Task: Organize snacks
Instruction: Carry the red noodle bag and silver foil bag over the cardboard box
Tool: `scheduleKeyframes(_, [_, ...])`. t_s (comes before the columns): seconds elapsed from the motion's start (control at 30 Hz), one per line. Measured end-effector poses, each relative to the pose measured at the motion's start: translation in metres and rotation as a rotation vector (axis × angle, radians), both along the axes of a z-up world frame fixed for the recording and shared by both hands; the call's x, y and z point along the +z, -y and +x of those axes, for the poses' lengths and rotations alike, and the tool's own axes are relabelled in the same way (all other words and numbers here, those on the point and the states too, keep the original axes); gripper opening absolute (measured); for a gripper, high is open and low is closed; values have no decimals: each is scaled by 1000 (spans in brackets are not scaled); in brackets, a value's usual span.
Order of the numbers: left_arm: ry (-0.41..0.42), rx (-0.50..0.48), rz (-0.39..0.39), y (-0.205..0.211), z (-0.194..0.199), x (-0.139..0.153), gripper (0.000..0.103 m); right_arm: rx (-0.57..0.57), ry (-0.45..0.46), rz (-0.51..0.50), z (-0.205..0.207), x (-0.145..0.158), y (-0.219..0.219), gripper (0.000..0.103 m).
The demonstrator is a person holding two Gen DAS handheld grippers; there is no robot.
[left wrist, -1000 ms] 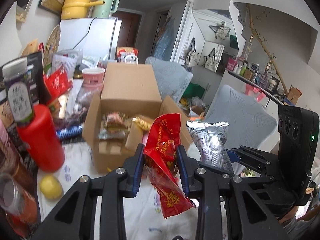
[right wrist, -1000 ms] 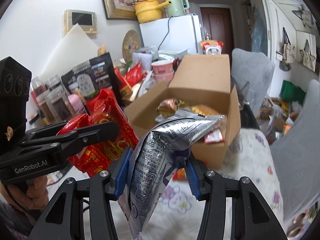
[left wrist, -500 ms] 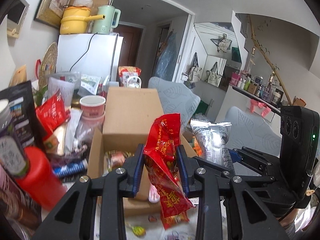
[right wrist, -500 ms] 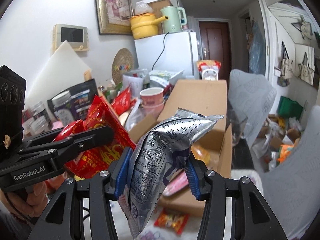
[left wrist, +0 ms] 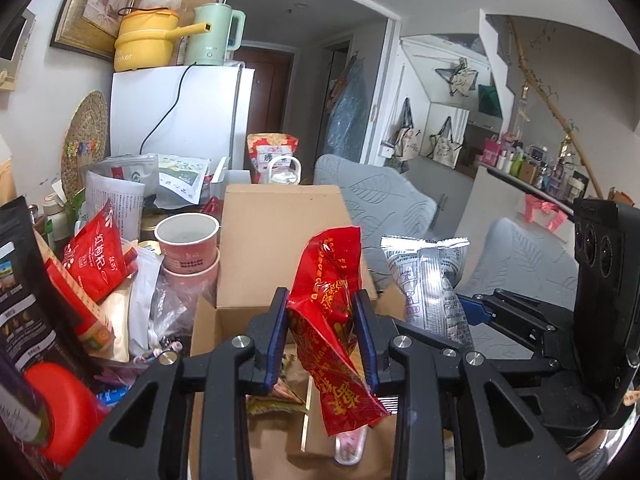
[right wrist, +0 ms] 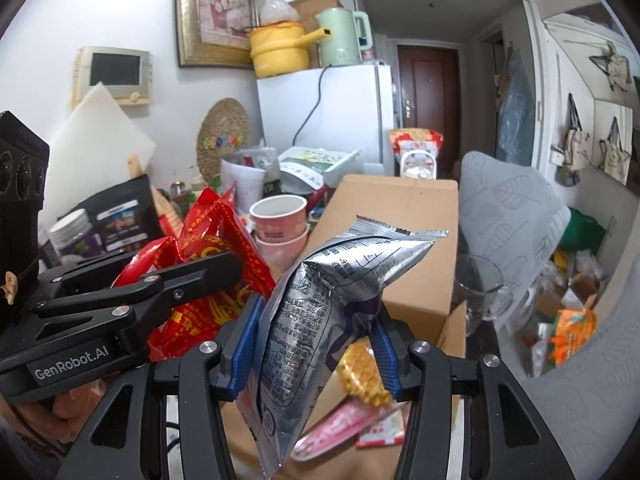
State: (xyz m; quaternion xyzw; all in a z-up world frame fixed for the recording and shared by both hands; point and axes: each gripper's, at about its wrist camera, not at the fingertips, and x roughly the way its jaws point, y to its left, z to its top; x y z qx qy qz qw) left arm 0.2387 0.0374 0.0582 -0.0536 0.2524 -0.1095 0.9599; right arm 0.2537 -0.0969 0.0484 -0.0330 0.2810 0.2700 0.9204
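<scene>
The left tongs (left wrist: 320, 330) clench a crinkled, glossy red plastic snack packet (left wrist: 332, 320) printed with gold characters; it hangs between the blue pads, above the open brown cardboard box (left wrist: 280, 240). Just right of them, the right tongs (right wrist: 316, 344) grip a puffed silver foil snack bag (right wrist: 320, 320) with fine black print and a serrated top seal. "GenRobot.AI" is printed on the left tongs' body. Below both tongs, flat wrapped snacks lie in the box. Left of the box stand stacked pink paper cups (left wrist: 188, 248).
</scene>
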Motion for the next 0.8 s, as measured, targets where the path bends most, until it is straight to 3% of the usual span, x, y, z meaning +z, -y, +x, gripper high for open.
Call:
scheduleKeyframes(0.27, [-50,32,90,4,39,-21,31,-17,-62,-46,38,-23,-9,50])
scheduleKeyframes(0.47, [-120,53,172,8,62,-42,31,-35,-168,-54,64,-51,-9,50])
scheduleKeyframes(0.63, [-172,68,183,3,69,-56,31,-48,-286,-11,78,-72,-2,51])
scheduleKeyframes(0.8, [-229,70,195,1,78,-71,31,-94,-329,-44,87,-84,2,51])
